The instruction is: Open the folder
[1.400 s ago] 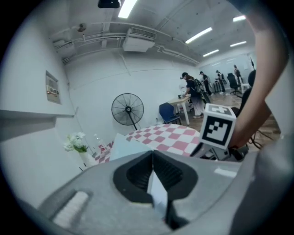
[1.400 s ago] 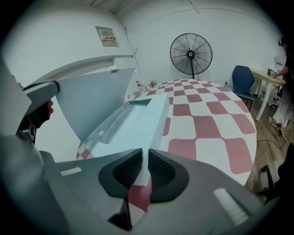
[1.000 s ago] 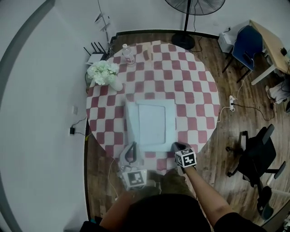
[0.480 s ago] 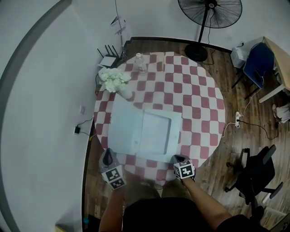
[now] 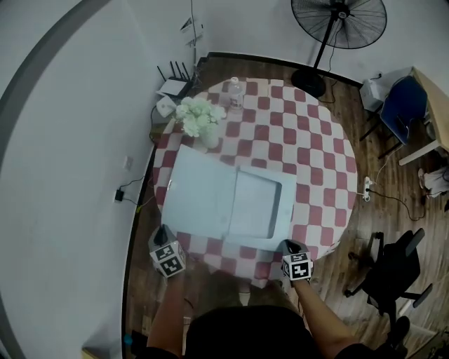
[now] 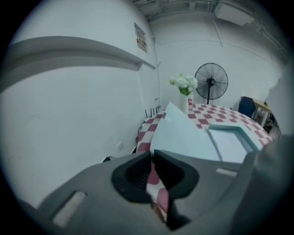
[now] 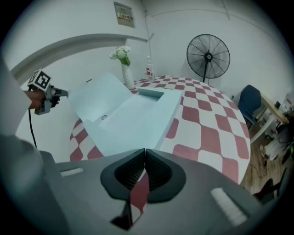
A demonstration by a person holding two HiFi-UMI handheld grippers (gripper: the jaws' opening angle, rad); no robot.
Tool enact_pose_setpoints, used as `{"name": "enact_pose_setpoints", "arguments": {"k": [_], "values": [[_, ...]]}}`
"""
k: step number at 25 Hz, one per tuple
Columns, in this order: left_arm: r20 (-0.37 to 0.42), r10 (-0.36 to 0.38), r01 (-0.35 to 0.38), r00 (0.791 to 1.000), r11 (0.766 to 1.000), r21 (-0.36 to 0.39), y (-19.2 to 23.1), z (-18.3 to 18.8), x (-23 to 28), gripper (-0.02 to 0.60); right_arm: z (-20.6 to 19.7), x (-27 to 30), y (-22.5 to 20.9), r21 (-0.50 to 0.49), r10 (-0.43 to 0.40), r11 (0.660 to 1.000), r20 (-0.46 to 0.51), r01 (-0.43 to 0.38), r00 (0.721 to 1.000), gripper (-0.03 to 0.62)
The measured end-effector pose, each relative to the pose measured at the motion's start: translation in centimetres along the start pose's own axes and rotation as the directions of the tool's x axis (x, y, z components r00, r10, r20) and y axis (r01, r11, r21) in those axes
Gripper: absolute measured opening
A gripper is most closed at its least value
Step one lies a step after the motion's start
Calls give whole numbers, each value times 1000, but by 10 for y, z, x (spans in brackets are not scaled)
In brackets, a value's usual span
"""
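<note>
The pale blue folder (image 5: 200,193) lies open on the round red-and-white checked table (image 5: 316,161), its cover spread flat to the left and its tray-like inner half (image 5: 256,207) to the right. My left gripper (image 5: 163,230) hangs just off the table's near left edge, clear of the folder (image 6: 183,137); its jaws are opening by a narrow slit with nothing between them. At the near right edge, my right gripper (image 5: 289,245) is shut and empty, just short of the folder's corner (image 7: 133,114).
A vase of white flowers (image 5: 200,116) and a water bottle (image 5: 236,91) stand at the table's far side. A standing fan (image 5: 339,21), a router (image 5: 173,85) on the floor, a black office chair (image 5: 393,270) and a blue chair (image 5: 403,98) surround the table.
The folder's cover has swung over from upright to lie flat on the left. My left gripper has moved left and down, away from the cover. The right gripper has stayed put.
</note>
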State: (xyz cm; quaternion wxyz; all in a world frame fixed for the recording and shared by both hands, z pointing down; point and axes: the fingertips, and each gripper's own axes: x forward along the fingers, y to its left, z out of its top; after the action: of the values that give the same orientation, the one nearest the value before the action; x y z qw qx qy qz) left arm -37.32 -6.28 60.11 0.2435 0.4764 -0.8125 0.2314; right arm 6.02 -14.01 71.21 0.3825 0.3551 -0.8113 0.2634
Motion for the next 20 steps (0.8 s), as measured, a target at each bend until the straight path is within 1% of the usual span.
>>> {"name": "enact_pose_setpoints", "arguments": {"k": [2, 6, 10, 13, 15, 16, 17, 18, 19, 20], "values": [[-25, -14, 14, 1000, 999, 34, 13, -10, 16, 31, 1, 1, 2, -49, -26, 998, 5, 26, 1000, 3], [-83, -42, 51, 996, 992, 112, 29, -32, 47, 46, 5, 5, 3, -48, -69, 996, 13, 70, 998, 2], [-129, -64, 84, 990, 984, 157, 38, -52, 74, 64, 3, 7, 7, -92, -126, 988, 15, 127, 992, 2], [-168, -78, 109, 983, 977, 184, 43, -70, 95, 75, 5, 7, 7, -89, -171, 981, 27, 172, 985, 0], [-200, -93, 137, 975, 966, 221, 44, -79, 107, 78, 5, 8, 8, -78, -179, 981, 22, 180, 984, 0], [-217, -99, 154, 971, 955, 254, 44, -83, 112, 81, 5, 9, 8, -73, -178, 981, 16, 179, 984, 0], [-233, -102, 171, 967, 938, 301, 43, -86, 117, 84, 5, 10, 8, -69, -176, 982, 8, 176, 984, 0], [-245, -102, 188, 964, 913, 362, 41, -89, 122, 87, 4, 11, 9, -67, -174, 983, 2, 174, 985, 0], [-254, -98, 204, 962, 878, 433, 37, -92, 125, 54, 5, 11, 9, -66, -173, 983, -4, 173, 985, 0], [-258, -92, 215, 962, 838, 502, 33, -94, 129, 35, 5, 11, 9, -67, -174, 983, -7, 174, 985, 0]]}}
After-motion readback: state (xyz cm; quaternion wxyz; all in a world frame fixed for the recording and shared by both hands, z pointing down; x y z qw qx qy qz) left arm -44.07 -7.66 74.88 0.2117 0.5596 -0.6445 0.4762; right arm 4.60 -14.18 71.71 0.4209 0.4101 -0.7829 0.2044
